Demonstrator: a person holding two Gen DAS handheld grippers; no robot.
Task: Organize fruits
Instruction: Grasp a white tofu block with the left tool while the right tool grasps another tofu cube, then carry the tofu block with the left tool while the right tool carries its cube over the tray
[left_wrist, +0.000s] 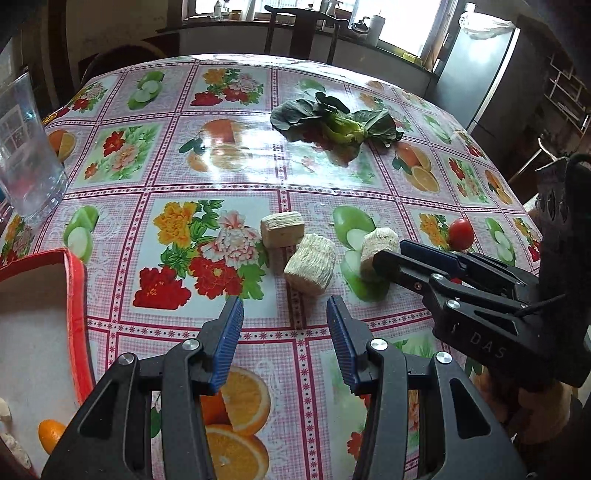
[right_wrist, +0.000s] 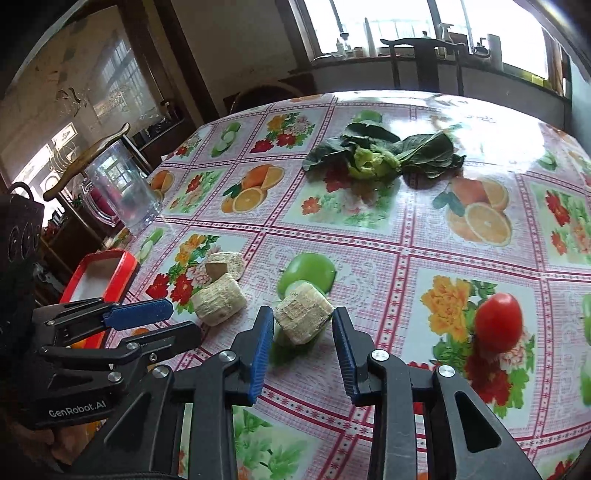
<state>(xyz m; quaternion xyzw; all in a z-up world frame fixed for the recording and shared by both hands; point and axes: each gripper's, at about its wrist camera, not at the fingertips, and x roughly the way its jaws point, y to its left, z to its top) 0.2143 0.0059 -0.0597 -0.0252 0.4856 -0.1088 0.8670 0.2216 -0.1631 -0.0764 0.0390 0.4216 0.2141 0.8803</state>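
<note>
Reaching past the red tray (right_wrist: 123, 269), we hold our right gripper (right_wrist: 303, 338) released around a corn cob piece (right_wrist: 303, 315); left gripper (left_wrist: 284, 325) released, empty.

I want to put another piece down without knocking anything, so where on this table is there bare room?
Free: the stretch between the clear glass jug and the leafy greens, and the near patch between the red tray and the left gripper. Crowded: the middle right, where three corn cob pieces sit close together beside the right gripper and the tomato.

"GenRobot.AI" on left tool (right_wrist: 157, 323); "DAS" on right tool (left_wrist: 388, 251)
</note>
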